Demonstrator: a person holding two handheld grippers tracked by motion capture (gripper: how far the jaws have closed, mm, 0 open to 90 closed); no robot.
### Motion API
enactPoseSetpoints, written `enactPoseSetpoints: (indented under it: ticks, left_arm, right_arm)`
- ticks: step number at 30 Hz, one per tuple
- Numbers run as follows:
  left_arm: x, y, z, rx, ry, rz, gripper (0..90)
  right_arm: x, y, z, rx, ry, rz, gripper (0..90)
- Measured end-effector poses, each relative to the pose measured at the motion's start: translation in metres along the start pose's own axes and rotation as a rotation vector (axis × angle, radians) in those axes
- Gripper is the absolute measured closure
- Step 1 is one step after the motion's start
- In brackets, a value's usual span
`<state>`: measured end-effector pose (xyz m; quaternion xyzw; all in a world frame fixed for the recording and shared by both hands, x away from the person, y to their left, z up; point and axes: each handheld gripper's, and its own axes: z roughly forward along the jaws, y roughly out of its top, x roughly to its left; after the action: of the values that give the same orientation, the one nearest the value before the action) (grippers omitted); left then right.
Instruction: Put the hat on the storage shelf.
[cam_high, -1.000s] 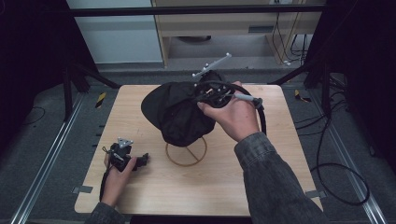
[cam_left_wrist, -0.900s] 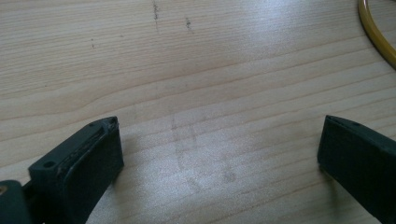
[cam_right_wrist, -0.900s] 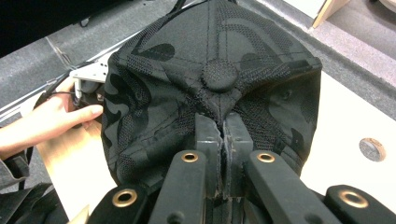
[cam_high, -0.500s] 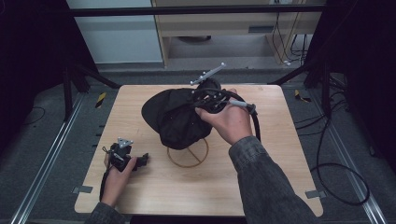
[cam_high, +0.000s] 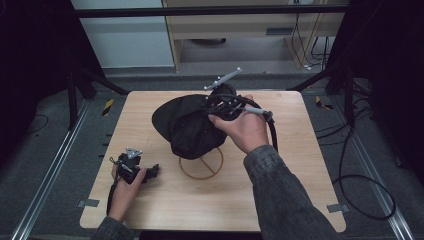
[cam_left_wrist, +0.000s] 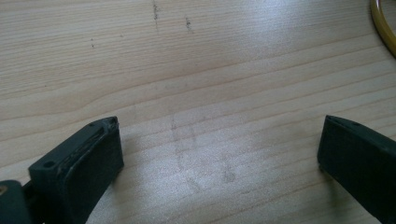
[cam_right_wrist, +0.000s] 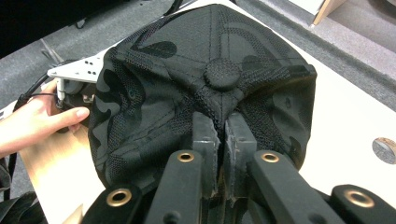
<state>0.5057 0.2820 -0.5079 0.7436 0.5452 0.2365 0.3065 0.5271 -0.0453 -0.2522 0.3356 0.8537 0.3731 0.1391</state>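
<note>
A black camouflage cap (cam_high: 187, 122) hangs above the middle of the wooden table (cam_high: 300, 165), over a round wooden ring stand (cam_high: 201, 165). My right gripper (cam_high: 220, 102) is shut on the cap's crown fabric; in the right gripper view its jaws pinch the cloth just below the top button (cam_right_wrist: 223, 73), and the cap (cam_right_wrist: 154, 93) spreads out ahead of them. My left gripper (cam_high: 150, 171) rests low at the table's front left with its jaws wide open. In the left gripper view the fingers (cam_left_wrist: 84, 158) frame bare wood, and the ring's yellow edge (cam_left_wrist: 384, 25) shows at top right.
Dark metal frame legs (cam_high: 75, 85) stand off the table's back corners. A black cable (cam_high: 350, 185) loops over the grey floor to the right. A light cabinet (cam_high: 240, 30) stands beyond the table's far edge. A small round hole (cam_right_wrist: 385, 149) marks the tabletop.
My right gripper has carried the cap slightly left and toward the near side, keeping it over the ring stand. The left gripper has stayed put.
</note>
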Motion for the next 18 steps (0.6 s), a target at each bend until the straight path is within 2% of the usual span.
enactPoseSetpoints:
  ticks: [13, 18]
  left_arm:
    - [0.0000, 0.0000, 0.0000, 0.000, 0.000, 0.001, 0.0]
    - [0.0000, 0.0000, 0.0000, 0.000, 0.000, 0.000, 0.0]
  right_arm:
    - [0.0004, -0.0021, 0.0025, -0.018, -0.008, 0.006, 73.9]
    - [-0.0022, -0.0029, -0.0032, -0.041, -0.010, 0.015, 72.6]
